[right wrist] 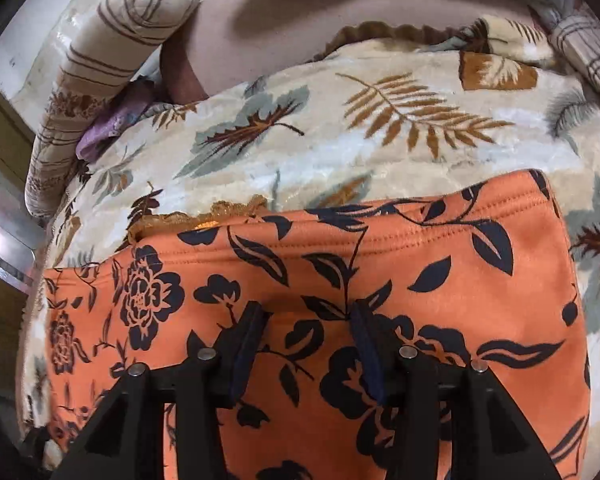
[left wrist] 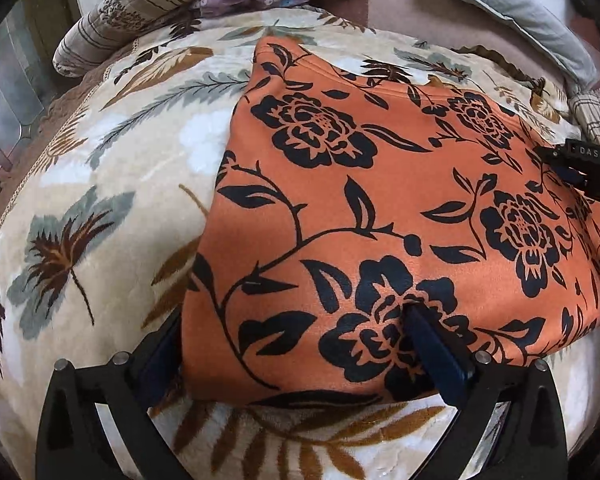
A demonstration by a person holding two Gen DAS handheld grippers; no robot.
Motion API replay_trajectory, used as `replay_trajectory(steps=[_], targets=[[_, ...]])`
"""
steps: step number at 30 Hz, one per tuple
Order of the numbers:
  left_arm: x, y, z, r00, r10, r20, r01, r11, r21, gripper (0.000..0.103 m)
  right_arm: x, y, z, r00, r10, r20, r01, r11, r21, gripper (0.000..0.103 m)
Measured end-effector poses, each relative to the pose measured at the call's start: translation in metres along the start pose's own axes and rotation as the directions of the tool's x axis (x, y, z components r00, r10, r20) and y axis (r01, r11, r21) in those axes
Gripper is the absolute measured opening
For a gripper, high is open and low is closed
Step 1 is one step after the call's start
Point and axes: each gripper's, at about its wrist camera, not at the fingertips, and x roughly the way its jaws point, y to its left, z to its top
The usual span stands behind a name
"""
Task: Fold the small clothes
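Because the orange garment (left wrist: 380,220) lies folded on the bed's plush blanket (left wrist: 100,200), both wide-open grippers, left gripper (left wrist: 292,344) and right gripper (right wrist: 308,320), risk dragging the slippery layers apart if they press or slide.

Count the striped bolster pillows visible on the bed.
2. One striped bolster lies at the far left by the wall; a second shows partly at the far right edge. Others may be hidden.
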Motion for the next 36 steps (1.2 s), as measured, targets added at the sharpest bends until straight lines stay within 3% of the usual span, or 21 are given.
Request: replay_trajectory(steps=[4, 10, 12, 16, 20, 22, 26, 32, 36], targets=[[-0.003, -0.003, -0.002, 1.000, 0.021, 0.007, -0.021, 1.000, 0.000, 0.103, -0.023, 0.008, -0.007, 1.000, 0.030, 0.008, -0.030, 1.000, 0.000, 0.050], [-0.014, -0.011, -0.003, 0.997, 0.071, 0.036, -0.072, 0.997, 0.035, 0.103, -0.061, 0.015, -0.045, 0.996, 0.084, -0.005, -0.084, 0.996, 0.023, 0.050], [-0.025, -0.013, -0.004, 0.997, 0.053, 0.055, -0.055, 0.998, 0.029, 0.103, -0.075, 0.016, -0.065, 0.996, 0.086, -0.012, -0.086, 0.996, 0.020, 0.050], [-0.044, -0.023, -0.008, 0.993, 0.042, 0.113, -0.046, 0.998, 0.041, 0.103, -0.074, 0.003, -0.104, 0.988, 0.107, -0.107, -0.098, 0.991, 0.087, 0.051], [-0.022, -0.036, -0.015, 0.997, 0.072, 0.016, -0.074, 0.994, 0.084, 0.103, -0.091, -0.003, -0.123, 0.984, 0.146, -0.098, -0.135, 0.985, 0.112, 0.052], [-0.022, -0.040, -0.021, 0.995, 0.093, 0.022, -0.095, 0.991, 0.095, 0.103, -0.107, -0.015, -0.131, 0.975, 0.215, -0.061, -0.201, 0.963, 0.178, 0.052], [-0.051, -0.042, -0.033, 0.993, 0.073, 0.098, -0.082, 0.993, 0.084, 0.103, -0.142, -0.030, -0.144, 0.968, 0.249, 0.036, -0.251, 0.947, 0.202, 0.052], [-0.113, -0.057, -0.050, 0.965, 0.074, 0.251, -0.096, 0.992, 0.080, 0.103, -0.194, -0.019, -0.140, 0.938, 0.259, 0.230, -0.282, 0.956, 0.075, 0.056], [-0.149, -0.065, -0.047, 0.938, 0.092, 0.334, -0.121, 0.990, 0.068, 0.103, -0.210, 0.002, -0.142, 0.922, 0.259, 0.287, -0.263, 0.964, -0.027, 0.056]])
